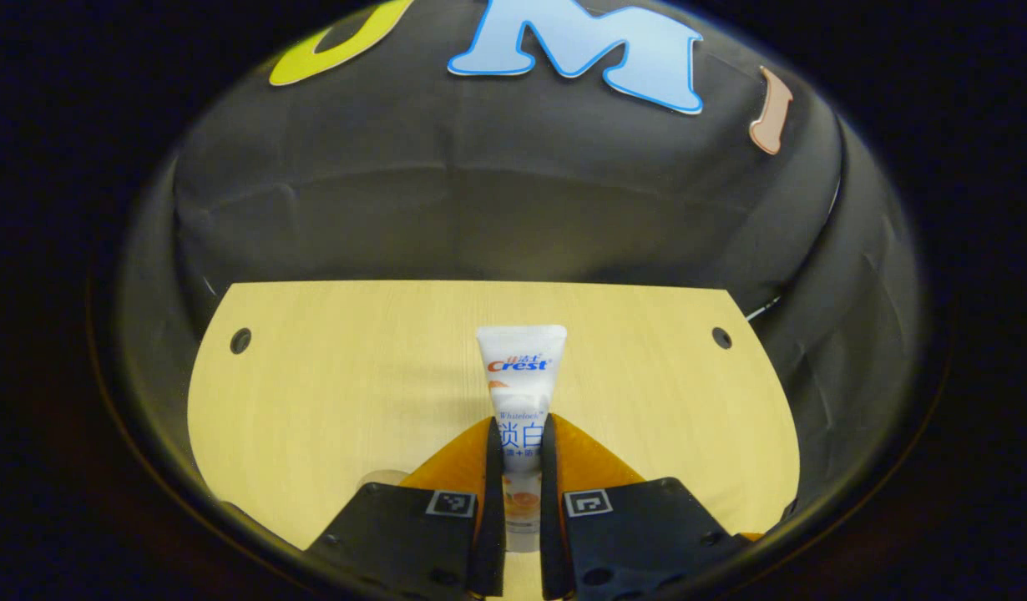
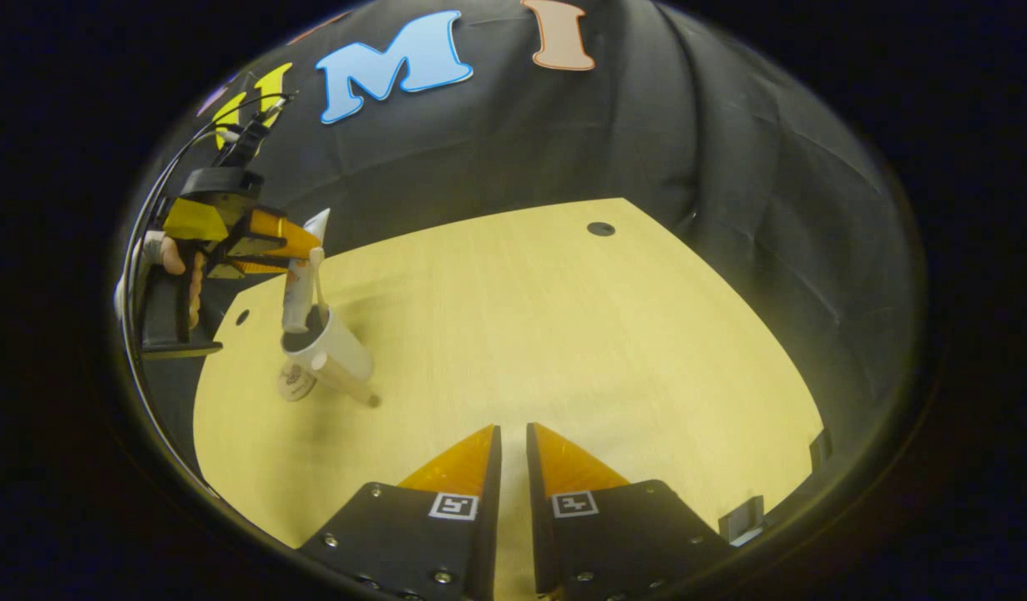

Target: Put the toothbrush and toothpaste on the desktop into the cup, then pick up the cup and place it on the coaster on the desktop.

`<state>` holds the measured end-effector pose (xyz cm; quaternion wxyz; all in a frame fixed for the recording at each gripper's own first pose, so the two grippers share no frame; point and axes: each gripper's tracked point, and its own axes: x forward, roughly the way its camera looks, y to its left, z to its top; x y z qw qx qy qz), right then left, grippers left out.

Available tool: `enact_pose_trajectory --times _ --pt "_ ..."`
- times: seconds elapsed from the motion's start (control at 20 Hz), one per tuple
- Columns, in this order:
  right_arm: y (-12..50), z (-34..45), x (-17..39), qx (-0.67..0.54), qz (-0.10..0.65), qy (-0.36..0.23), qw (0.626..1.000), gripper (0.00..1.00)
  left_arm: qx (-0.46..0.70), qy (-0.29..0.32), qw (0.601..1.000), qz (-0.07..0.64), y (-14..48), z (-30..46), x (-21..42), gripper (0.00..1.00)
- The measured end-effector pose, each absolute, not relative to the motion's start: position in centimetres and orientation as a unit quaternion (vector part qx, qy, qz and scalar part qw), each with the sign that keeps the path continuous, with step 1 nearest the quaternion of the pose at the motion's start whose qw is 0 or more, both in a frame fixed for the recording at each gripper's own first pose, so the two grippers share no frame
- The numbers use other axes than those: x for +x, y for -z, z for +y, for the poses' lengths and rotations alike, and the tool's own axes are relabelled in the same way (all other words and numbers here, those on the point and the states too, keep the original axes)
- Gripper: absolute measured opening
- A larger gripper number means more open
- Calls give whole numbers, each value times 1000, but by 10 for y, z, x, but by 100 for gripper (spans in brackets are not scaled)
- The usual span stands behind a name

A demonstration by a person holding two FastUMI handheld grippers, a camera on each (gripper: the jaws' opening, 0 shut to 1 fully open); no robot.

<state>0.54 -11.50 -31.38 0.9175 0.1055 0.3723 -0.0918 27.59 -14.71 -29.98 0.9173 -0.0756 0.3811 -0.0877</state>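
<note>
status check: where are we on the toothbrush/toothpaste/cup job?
Done, it seems: the toothbrush stands in the cup. In hand: the left gripper is shut on the toothpaste; the right gripper view shows the tube held over the cup mouth, its lower end about at the rim. Left: release it, then move the cup onto the coaster beside it. The right gripper holds nothing, jaws nearly closed.
</note>
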Motion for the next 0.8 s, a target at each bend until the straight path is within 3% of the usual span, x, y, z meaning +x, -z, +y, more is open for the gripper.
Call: enact_pose_trajectory --times 0.1,0.15,0.2,0.55,0.65,0.7,0.75,0.8 --pt "315 -116 8 106 372 92 918 17 -72 84 916 386 307 -149 277 25" --pt "315 -117 9 107 372 91 918 17 -69 80 915 388 313 -147 277 30" --pt "315 -117 10 108 372 90 917 17 -66 79 915 390 317 -146 276 25" --pt "321 -115 14 111 373 84 918 17 -76 90 921 372 314 -149 272 42" --pt "321 -115 14 112 372 82 918 17 -74 92 925 362 310 -148 273 60" --pt "323 -114 14 112 372 82 918 17 -76 96 926 357 306 -149 274 63" --pt "323 -113 14 113 371 81 918 17 -75 97 927 353 303 -149 274 76" --pt "323 -113 14 113 371 79 918 17 -74 97 928 352 301 -148 273 79"
